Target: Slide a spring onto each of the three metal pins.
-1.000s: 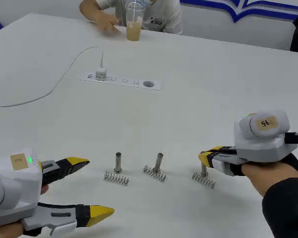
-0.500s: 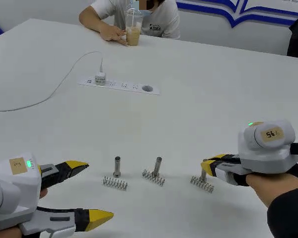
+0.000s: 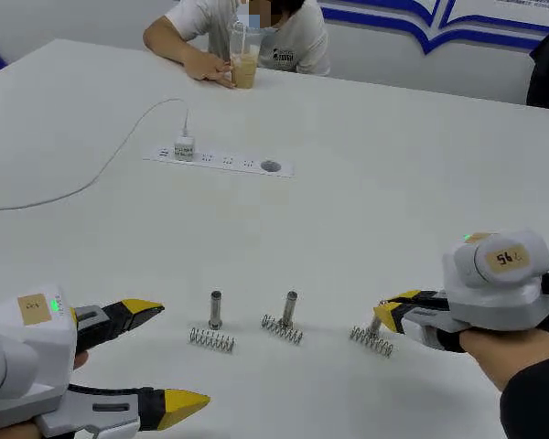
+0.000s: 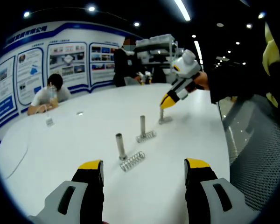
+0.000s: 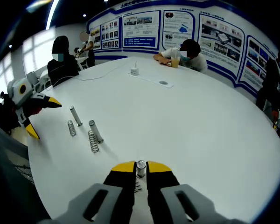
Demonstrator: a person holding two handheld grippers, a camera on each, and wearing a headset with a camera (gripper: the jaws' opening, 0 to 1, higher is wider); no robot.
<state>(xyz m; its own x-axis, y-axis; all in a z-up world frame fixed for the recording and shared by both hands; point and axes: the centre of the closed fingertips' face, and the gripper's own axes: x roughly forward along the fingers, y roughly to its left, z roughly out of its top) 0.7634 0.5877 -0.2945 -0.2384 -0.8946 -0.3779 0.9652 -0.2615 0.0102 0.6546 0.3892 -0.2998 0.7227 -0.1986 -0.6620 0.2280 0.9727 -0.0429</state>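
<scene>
Three short metal pins stand upright in a row on the white table: left pin (image 3: 215,307), middle pin (image 3: 289,306), right pin (image 3: 375,323). A spring lies flat in front of each: left spring (image 3: 211,340), middle spring (image 3: 282,329), right spring (image 3: 371,340). My right gripper (image 3: 389,314) reaches in from the right. In the right gripper view its yellow jaws (image 5: 140,169) are shut on the right pin (image 5: 140,164). My left gripper (image 3: 169,357) is wide open at the lower left, apart from the left pin (image 4: 120,146) and its spring (image 4: 132,161).
A white power strip (image 3: 221,158) with a plug and a cable (image 3: 91,178) lies mid-table. At the far edge a person sits with a cup (image 3: 245,57) of drink. Bare tabletop (image 3: 384,201) lies between the strip and the pins.
The head camera has tilted, shifting the picture. My right gripper has stayed at the right pin and sunk slightly towards the table. The left gripper remains open in place.
</scene>
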